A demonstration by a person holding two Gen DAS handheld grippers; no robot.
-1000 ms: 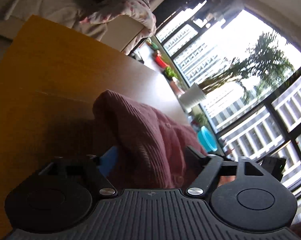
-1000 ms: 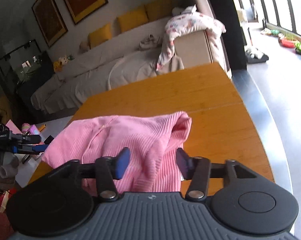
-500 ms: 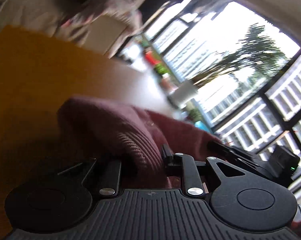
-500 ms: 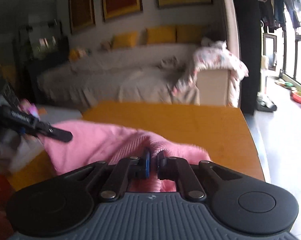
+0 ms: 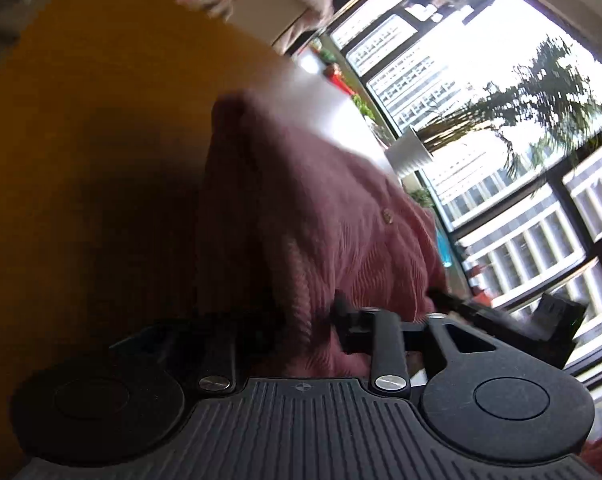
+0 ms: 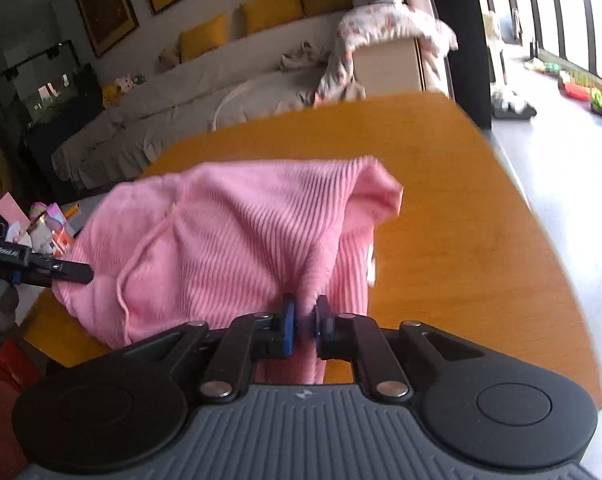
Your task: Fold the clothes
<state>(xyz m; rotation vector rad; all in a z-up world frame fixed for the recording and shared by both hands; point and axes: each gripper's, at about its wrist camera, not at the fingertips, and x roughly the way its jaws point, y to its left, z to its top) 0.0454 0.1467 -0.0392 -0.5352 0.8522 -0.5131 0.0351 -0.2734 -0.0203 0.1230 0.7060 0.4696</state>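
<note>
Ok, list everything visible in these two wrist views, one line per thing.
Sweater: one, pink ribbed knit, bunched on the table, held by both grippers.
Table: one, orange-brown wood, under the sweater.
Sofa: one, pale cover, behind the table.
Cushions: at least three, yellow, along the sofa back.
Floral cloth: one, draped over the sofa end.
Framed pictures: two, on the wall.
Window: large, dark-framed, to the side.
Left gripper: black, jaws opening, sweater between them.
Right gripper: black, blue pad, jaws opening, fabric still pinched.
</note>
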